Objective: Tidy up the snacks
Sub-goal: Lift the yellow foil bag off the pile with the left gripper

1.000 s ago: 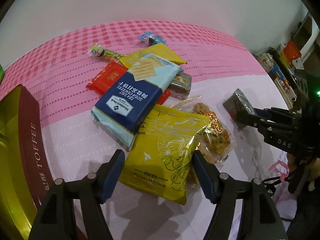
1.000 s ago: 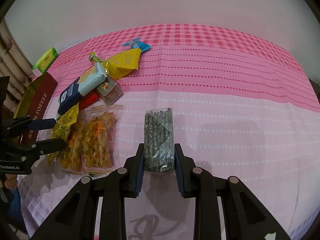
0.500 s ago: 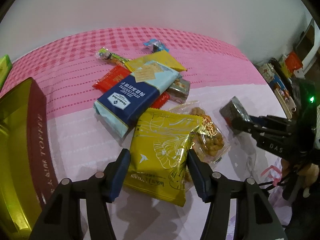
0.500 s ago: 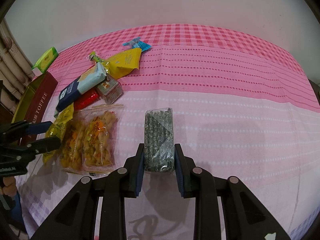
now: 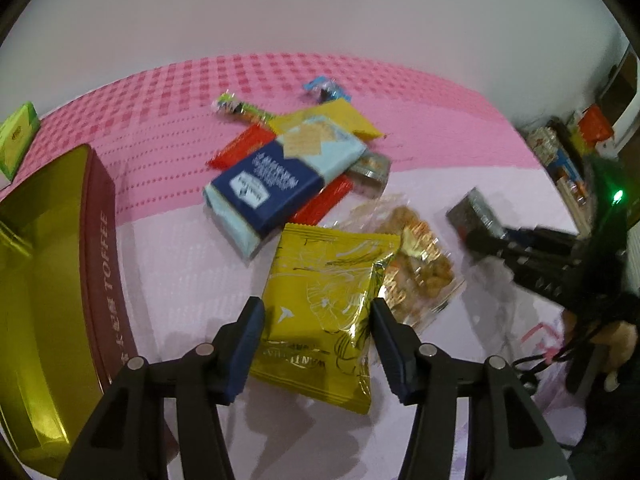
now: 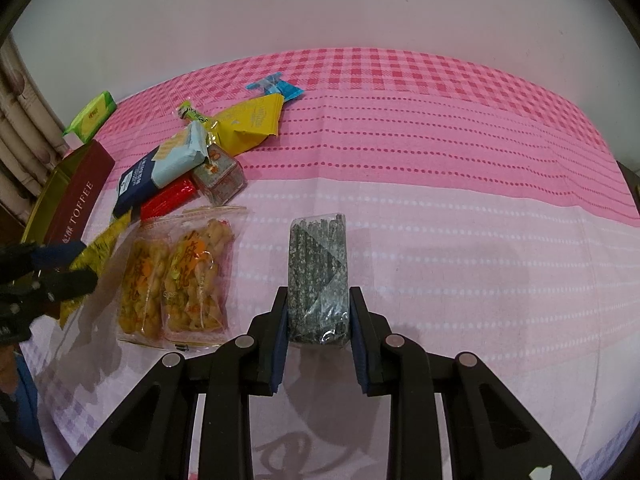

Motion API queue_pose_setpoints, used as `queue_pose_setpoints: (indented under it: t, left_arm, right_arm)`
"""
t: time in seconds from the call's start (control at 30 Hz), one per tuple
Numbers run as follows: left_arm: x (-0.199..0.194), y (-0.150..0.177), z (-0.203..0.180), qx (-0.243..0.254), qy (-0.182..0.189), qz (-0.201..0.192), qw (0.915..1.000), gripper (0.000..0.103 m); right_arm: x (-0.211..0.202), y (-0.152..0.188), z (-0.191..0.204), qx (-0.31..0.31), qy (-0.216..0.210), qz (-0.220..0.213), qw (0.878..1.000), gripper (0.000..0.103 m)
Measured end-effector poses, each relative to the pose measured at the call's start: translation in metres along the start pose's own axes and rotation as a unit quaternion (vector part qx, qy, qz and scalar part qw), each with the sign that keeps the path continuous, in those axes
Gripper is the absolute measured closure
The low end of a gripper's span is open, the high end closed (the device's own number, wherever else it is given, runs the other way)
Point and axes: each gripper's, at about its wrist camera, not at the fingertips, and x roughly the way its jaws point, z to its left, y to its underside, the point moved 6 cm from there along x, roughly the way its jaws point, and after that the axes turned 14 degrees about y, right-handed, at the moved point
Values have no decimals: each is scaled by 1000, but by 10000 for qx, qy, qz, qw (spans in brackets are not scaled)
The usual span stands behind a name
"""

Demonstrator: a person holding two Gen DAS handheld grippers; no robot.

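Note:
A yellow snack bag lies on the pink cloth between the fingers of my left gripper. The jaws are closing and the pads touch the bag's two side edges. The same bag shows at the left of the right wrist view, between the left gripper's fingers. My right gripper is shut on a dark speckled pack and holds it just above the cloth. That pack also appears at the right of the left wrist view.
A clear bag of fried twists lies partly under the yellow bag. Behind it are a blue cracker pack, red packs, another yellow pack and small candies. An open gold toffee tin stands at the left, and a green pack lies beyond it.
The left gripper's jaws have narrowed from wide apart to the sides of the yellow bag, and its view has shifted slightly. The right gripper and its dark pack have not moved.

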Motion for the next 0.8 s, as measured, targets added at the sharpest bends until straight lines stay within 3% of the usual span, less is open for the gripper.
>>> queue_pose_setpoints:
  t: [0.13, 0.4, 0.8]
  left_arm:
    - [8, 6, 8, -141, -43, 121, 9998, 47]
    - [17, 3, 10, 39, -304, 364, 9989, 42]
    - [23, 1, 15, 23, -297, 303, 9991, 39]
  right_arm:
    - [0, 0, 0, -4, -3, -6, 10000, 78]
    - [0, 0, 0, 12, -11, 13, 10000, 78]
    - [1, 1, 1, -16, 8, 22, 10000, 78]
